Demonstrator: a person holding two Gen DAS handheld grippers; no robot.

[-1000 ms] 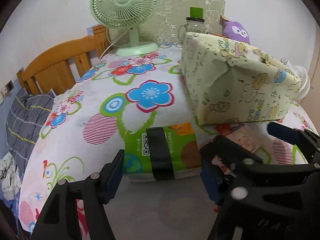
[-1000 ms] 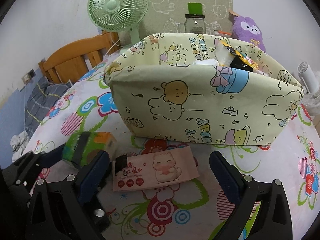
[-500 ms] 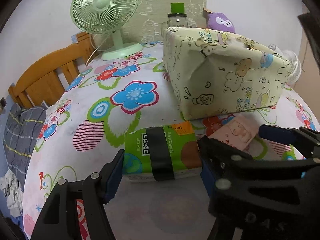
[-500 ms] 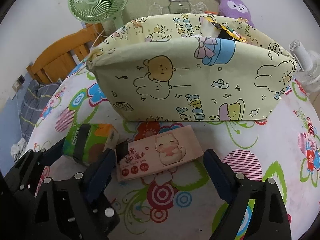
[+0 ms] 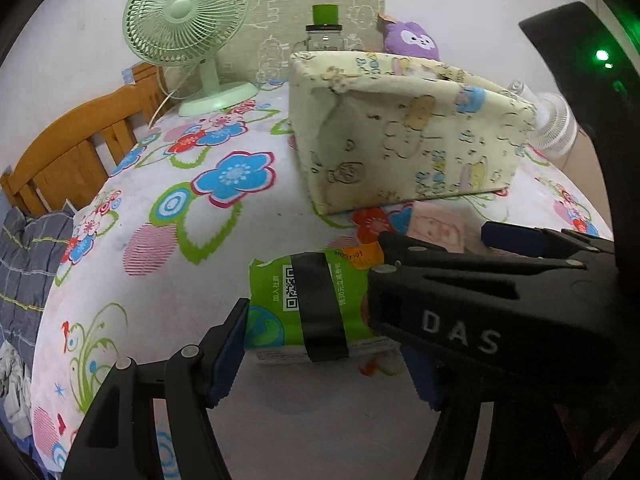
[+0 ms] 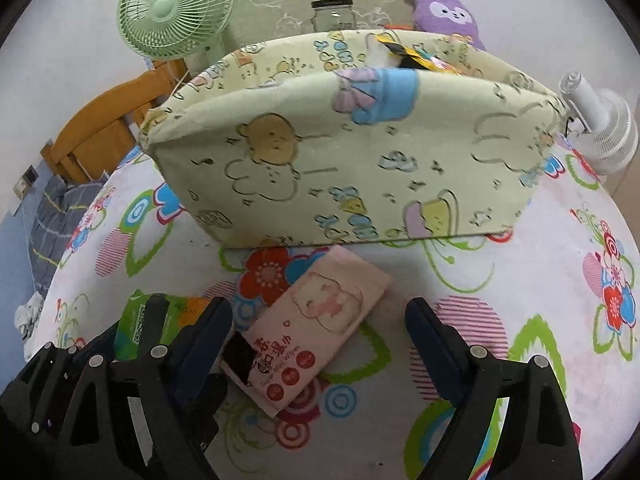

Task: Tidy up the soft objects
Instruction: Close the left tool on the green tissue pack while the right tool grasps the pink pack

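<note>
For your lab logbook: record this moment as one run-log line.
left tongs open around green tissue pack | right tongs open around pink wipes pack | fabric bin behind

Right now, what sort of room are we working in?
Probably a home bedroom or living space. A round table under a floral cloth carries a green desk fan and a purple plush toy, with a wooden chair and bedding-like plaid fabric beside it.

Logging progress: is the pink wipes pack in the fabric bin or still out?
Out. The pink wipes pack lies flat on the tablecloth before the fabric bin.
</note>
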